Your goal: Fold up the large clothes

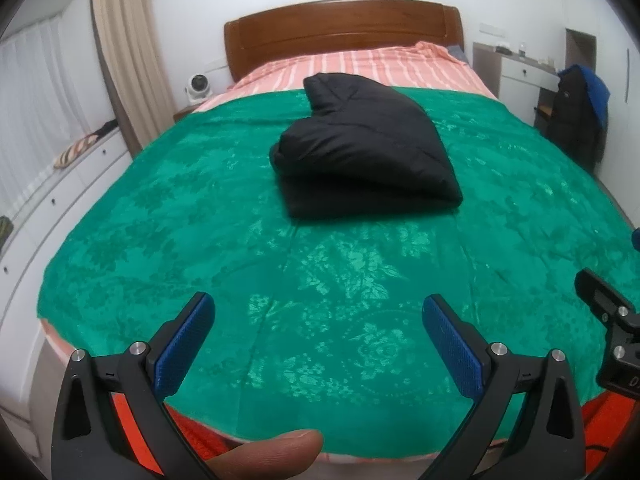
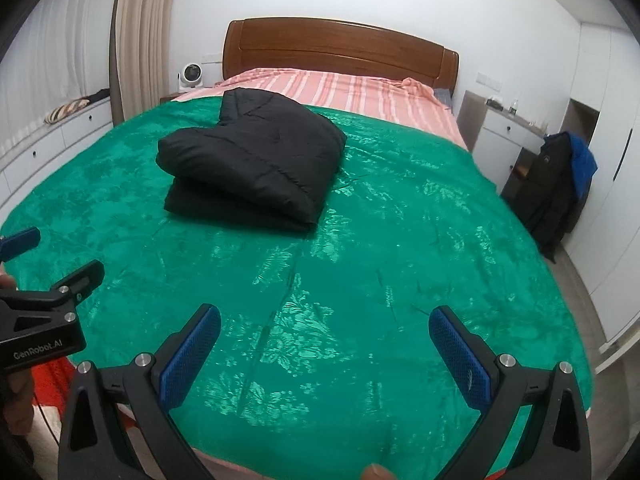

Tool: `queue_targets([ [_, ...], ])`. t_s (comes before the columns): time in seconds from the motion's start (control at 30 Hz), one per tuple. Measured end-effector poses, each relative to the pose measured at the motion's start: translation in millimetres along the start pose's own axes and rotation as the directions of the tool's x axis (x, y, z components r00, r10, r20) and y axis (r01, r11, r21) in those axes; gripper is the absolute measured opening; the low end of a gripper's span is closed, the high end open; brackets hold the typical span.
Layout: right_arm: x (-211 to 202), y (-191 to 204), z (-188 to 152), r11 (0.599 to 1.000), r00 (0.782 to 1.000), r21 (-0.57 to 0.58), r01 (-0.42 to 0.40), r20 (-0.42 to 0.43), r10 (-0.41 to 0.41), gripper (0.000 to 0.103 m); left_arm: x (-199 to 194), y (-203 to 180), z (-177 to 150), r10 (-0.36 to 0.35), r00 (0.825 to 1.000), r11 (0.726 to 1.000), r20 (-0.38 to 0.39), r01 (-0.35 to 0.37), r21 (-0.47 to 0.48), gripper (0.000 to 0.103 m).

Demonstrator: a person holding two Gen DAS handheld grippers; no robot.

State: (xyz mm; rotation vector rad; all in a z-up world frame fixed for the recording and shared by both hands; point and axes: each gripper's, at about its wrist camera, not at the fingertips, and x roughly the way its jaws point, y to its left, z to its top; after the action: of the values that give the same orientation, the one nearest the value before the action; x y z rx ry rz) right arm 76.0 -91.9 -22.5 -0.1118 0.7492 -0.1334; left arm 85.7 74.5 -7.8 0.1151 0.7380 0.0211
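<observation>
1. So, we see the black jacket already folded into a thick bundle on the green bedspread, mid-bed, toward the headboard.
2. Our left gripper and right gripper both hover over the foot end of the bed, jaws spread wide, holding nothing.
3. The jacket lies straight ahead and well apart from both; slightly right of centre from the left wrist, left of centre from the right wrist, so it sits between the two.
4. Its long side runs roughly across the bed, folded edge facing us. Neither hand looks clearly nearer.
5. We judge the fold looks mostly done; any next move needs a long reach forward.
6. Hidden: the jacket's far side and underside, sleeves tucked away. Whether the black lump beyond is a hood or collar, we can't tell.
</observation>
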Motion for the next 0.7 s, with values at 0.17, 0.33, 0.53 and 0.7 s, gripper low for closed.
queue_targets([
  [0.17, -1.1, 0.6, 0.3, 1.0, 1.0, -0.014, 0.014, 0.002, -0.014, 0.103, 1.4, 0.6, -0.9, -0.005, 1.0, 1.0, -0.007, 0.005, -0.004, 0.103],
  [0.33, -2.2, 2.8, 0.2, 0.999, 1.0, -0.025, 0.023, 0.004, -0.022, 0.103, 2.1, 3.9, -0.4, -0.011, 1.0, 1.0, -0.011, 0.011, -0.018, 0.103],
  [0.53, -3.1, 2.8, 0.5, 0.999, 1.0, -0.026, 0.024, 0.004, -0.024, 0.103, 1.9, 3.8, -0.8, -0.021, 1.0, 1.0, -0.013, 0.021, -0.021, 0.103],
  [0.7, -3.0, 1.8, -0.3, 1.0, 1.0, -0.023, 0.016, -0.003, -0.016, 0.103, 1.5, 4.4, -0.9, -0.032, 0.999, 0.999, -0.016, 0.031, -0.031, 0.103],
])
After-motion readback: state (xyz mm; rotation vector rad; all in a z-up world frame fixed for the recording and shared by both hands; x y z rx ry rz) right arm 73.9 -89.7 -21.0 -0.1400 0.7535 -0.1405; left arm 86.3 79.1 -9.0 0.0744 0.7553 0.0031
